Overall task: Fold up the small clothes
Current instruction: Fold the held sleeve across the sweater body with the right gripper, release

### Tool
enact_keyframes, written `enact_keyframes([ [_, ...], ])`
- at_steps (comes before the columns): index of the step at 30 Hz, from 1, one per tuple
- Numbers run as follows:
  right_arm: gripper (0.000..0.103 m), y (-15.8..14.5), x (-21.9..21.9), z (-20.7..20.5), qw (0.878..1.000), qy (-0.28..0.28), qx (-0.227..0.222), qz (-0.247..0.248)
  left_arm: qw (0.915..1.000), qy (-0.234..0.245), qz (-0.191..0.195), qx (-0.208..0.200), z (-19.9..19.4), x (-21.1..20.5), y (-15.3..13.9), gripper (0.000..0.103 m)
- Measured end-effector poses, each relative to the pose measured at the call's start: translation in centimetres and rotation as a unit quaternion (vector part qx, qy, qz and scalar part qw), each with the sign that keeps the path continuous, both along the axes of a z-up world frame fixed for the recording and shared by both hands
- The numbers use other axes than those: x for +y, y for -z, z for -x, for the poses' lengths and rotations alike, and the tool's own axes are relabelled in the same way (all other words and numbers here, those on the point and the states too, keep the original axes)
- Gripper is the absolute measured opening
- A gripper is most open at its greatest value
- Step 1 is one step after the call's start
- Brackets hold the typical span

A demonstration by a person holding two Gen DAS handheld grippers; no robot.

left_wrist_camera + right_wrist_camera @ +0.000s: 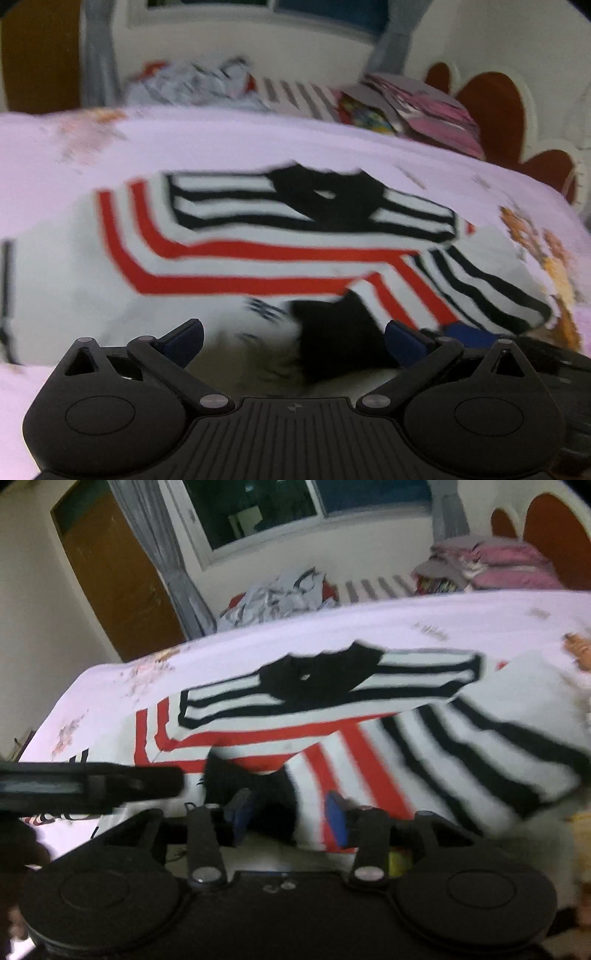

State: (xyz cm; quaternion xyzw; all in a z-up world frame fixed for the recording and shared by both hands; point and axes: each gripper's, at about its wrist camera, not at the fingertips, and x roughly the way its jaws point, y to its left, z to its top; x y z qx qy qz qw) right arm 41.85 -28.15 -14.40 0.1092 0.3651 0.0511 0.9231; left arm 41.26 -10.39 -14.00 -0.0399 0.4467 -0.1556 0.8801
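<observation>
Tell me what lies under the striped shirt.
The striped shirt lies on a pale pink printed bedsheet, which shows all around it. Whatever sits directly beneath the shirt's middle is covered.

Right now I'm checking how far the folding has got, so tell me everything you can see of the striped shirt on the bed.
The white knit-looking shirt with red and black stripes lies spread on the pale pink bedsheet. Its black collar points toward the window. One black-striped sleeve is folded across the chest, and the other side is turned in diagonally. A black patch sits near the hem. The open right claw straddles that edge. The open left claw hovers close by.
</observation>
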Motion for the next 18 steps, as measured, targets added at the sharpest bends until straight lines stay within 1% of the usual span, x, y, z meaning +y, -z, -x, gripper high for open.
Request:
enact_keyframes([
  [2,0.053,-0.8,-1.7,2.2,0.999,0.023,-0.011,0.031,0.9996,0.01,0.018,0.019,-0.4,-0.9,0.9,0.103],
  [4,0.055,-1.1,-3.5,4.0,0.997,0.049,-0.013,0.053,0.9992,0.006,0.026,0.029,-0.5,-1.7,1.8,0.102],
  [5,0.055,-1.1,-4.3,4.6,0.996,0.061,-0.011,0.062,0.9992,0.001,0.028,0.03,-0.5,-1.9,2.1,0.1],
  [6,0.055,-1.0,-5.3,5.4,0.994,0.074,-0.009,0.074,0.999,-0.003,0.033,0.031,-0.6,-1.9,2.5,0.078],
  [7,0.055,-0.8,-6.1,5.8,0.993,0.086,-0.006,0.082,0.9985,-0.003,0.04,0.036,-0.9,-1.8,3.0,0.064],
  [8,0.055,-0.4,-7.1,6.1,0.991,0.101,0.001,0.088,0.9975,-0.003,0.052,0.048,-1.2,-1.6,3.5,0.045],
  [9,0.055,0.1,-7.7,6.0,0.99,0.112,0.008,0.089,0.9962,-0.01,0.065,0.056,-1.5,-1.5,3.9,0.037],
  [11,0.055,0.9,-9.1,5.6,0.988,0.135,0.017,0.078,0.9969,-0.016,0.06,0.047,-1.6,-1.6,4.2,0.032],
  [12,0.055,1.2,-9.5,5.4,0.987,0.142,0.019,0.075,0.9975,-0.015,0.055,0.041,-1.5,-1.8,4.3,0.027],
  [13,0.055,1.4,-9.9,5.2,0.986,0.147,0.02,0.073,0.9979,-0.012,0.052,0.037,-1.4,-2.0,4.2,0.019],
  [14,0.055,1.7,-10.2,5.0,0.986,0.152,0.021,0.068,0.9981,-0.007,0.051,0.035,-1.5,-2.2,4.2,0.007],
  [15,0.055,2.0,-10.5,4.8,0.986,0.156,0.023,0.063,0.9981,-0.004,0.052,0.033,-1.5,-2.3,4.0,0.007],
  [17,0.054,2.5,-10.7,3.9,0.985,0.162,0.026,0.058,0.9985,-0.003,0.053,0.015,-1.5,-2.3,3.2,0.006],
  [18,0.054,2.8,-10.9,3.4,0.985,0.161,0.029,0.059,0.9982,-0.008,0.059,0.007,-1.5,-1.9,2.6,0.006],
])
